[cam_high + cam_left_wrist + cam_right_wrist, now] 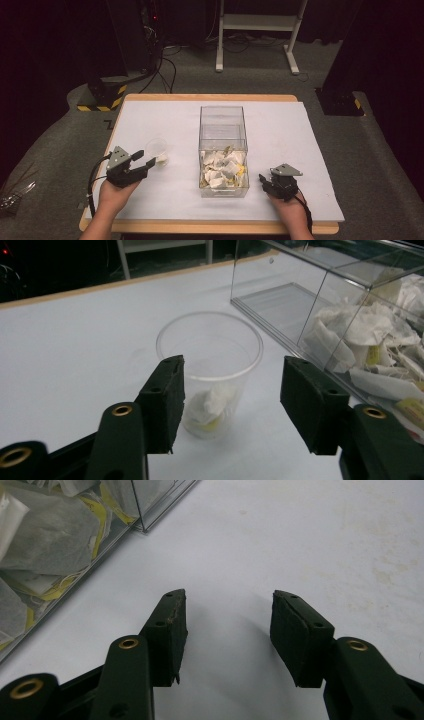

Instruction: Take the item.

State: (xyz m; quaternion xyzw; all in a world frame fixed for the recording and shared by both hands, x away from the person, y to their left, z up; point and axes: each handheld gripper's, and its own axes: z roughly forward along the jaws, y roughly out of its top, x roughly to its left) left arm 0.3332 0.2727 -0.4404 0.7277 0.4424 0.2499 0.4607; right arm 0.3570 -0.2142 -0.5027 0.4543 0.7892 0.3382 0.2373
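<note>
A small clear plastic cup (210,372) stands upright on the white-covered surface (280,130), to the left of a tall clear rectangular plastic box (223,150) that sits in the middle. A crumpled white tea bag with a yellow tag (210,407) lies at the bottom of the cup. The left tool (227,400), held in the person's left hand (116,192), sits just in front of the cup with its two black jaws spread wide apart; the cup shows in the gap between them, and neither pad touches its wall. The near end of the box is heaped with more white tea bags with yellow tags (222,167), while its far end holds none. In the left gripper view the box's clear wall runs just to the right of the cup, near it but apart. The right tool (227,630), in the person's right hand (292,210), rests low over bare surface just to the right of the box, its jaws parted with nothing between them. In the right gripper view the corner of the box and its packed tea bags sit at upper left.
</note>
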